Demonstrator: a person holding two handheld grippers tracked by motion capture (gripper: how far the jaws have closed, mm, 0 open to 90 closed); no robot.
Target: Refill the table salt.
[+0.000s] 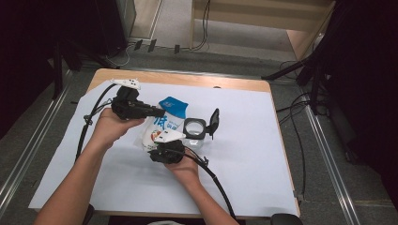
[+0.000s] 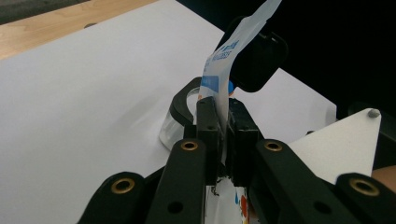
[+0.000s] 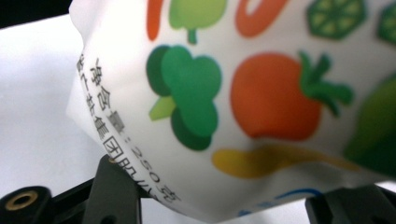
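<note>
A white and blue bag [image 1: 162, 124] printed with vegetables is held above the white sheet between both grippers. My left gripper [image 1: 159, 112] comes in from the left and is shut on the bag's flat top edge [image 2: 223, 60], the pads pinching the thin film. My right gripper [image 1: 170, 146] holds the bag's lower part from the near side. In the right gripper view the bag [image 3: 243, 93] bulges between the two black jaws, which press on it. A clear jar [image 1: 195, 129] with a black rim stands just right of the bag, its black lid [image 1: 214, 122] hinged open.
A white sheet [image 1: 263, 154] covers most of the wooden table [image 1: 187, 78]. The jar [image 2: 180, 112] and its lid [image 2: 257, 60] lie just beyond the left jaws. Cables trail from both grippers toward the table's near edge. Dark stands and floor cables surround the table.
</note>
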